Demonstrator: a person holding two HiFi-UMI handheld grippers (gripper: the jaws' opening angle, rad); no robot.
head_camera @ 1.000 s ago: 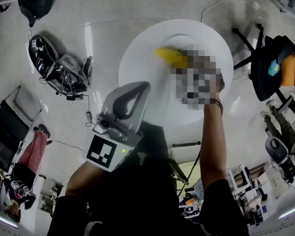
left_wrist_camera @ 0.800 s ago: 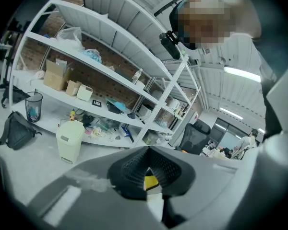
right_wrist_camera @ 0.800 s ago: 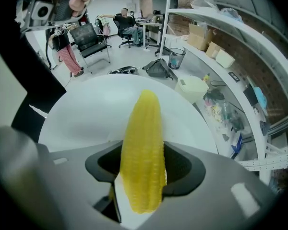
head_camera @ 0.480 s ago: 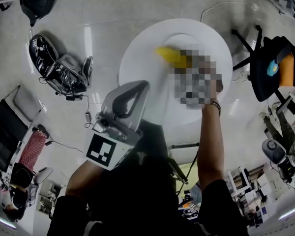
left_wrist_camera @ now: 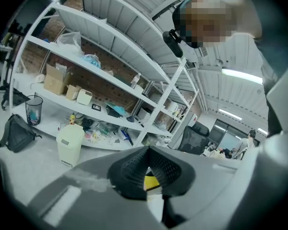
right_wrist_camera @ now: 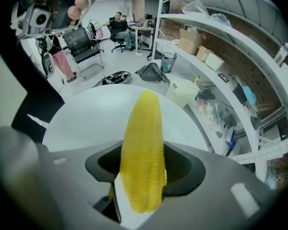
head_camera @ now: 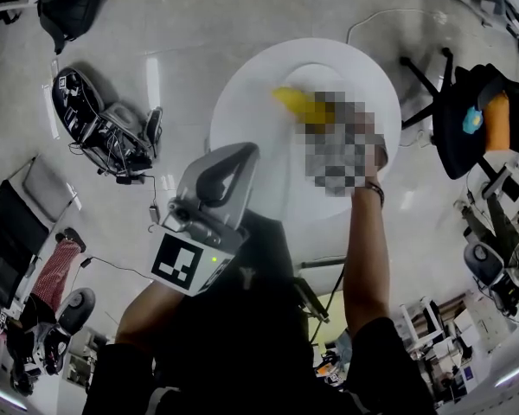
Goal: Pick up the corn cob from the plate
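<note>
The right gripper points steeply down over a large round white surface, and its two dark jaws are clamped on a yellow corn cob with fine rows of kernels. In the right gripper view the cob stands in the middle between the jaws: each dark pad presses on one side of its thick end, and its thin end reaches away over the white surface. If the cob touches the surface or is raised a little above it, I cannot tell. In the head view only the thin end of the cob shows, at the upper middle part of the white surface, and the gripper itself is covered by a blurred patch at the end of the person's right forearm. The left gripper is held near the person's body, well apart from the cob. Its jaws are together at the tips and hold nothing. Its cube with a black and white square marker faces up to the head camera. Behind it stand white metal shelves with boxes and a white plastic bin on the grey floor.
</note>
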